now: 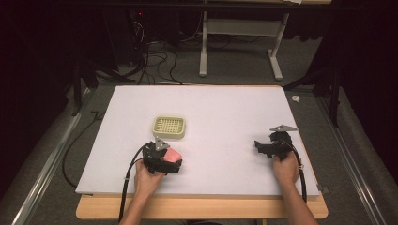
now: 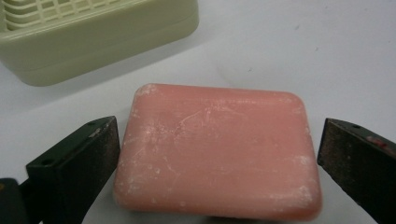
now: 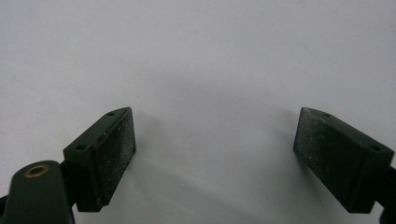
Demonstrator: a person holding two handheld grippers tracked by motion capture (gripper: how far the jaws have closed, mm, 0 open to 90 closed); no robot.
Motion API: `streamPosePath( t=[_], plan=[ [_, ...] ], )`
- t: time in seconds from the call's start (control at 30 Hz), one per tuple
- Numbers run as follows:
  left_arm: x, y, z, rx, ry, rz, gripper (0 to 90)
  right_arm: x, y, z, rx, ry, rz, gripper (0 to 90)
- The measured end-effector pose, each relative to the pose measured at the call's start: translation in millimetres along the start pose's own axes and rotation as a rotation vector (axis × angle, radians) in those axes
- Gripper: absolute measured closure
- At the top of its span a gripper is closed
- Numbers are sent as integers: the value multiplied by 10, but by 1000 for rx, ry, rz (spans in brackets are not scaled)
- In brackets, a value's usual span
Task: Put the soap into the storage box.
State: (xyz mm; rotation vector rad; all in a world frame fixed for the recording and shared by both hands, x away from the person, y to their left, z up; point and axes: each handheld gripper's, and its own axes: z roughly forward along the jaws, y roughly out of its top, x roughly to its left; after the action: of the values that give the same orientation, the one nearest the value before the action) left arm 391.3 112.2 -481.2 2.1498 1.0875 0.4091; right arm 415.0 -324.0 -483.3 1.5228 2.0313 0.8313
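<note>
While both tongs [image 2: 219, 154] [image 3: 215, 158] gape, pink soap [image 2: 217, 149] lies beside the empty dish [image 2: 93, 42].

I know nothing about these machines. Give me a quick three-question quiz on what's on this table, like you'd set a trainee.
1. True or false: the pink soap bar already sits in the pale green soap dish.
2. Which tool has the soap between its jaws: A) left tool, B) right tool, C) both?
3. Fill in: the right tool's jaws stand ____ over the bare white board.

Key
1. False: it lies on the board, just in front of the dish.
2. A; its jaws flank the bar, and a small gap shows on at least one side.
3. Open.
</note>
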Motion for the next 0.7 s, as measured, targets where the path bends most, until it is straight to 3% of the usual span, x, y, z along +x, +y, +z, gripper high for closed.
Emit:
streamPosePath(
  t=[0.7],
  plan=[
    [-11, -5, 50, 28, 16, 0, 17, -1, 0, -1, 1, 1, 0, 135]
  ],
)
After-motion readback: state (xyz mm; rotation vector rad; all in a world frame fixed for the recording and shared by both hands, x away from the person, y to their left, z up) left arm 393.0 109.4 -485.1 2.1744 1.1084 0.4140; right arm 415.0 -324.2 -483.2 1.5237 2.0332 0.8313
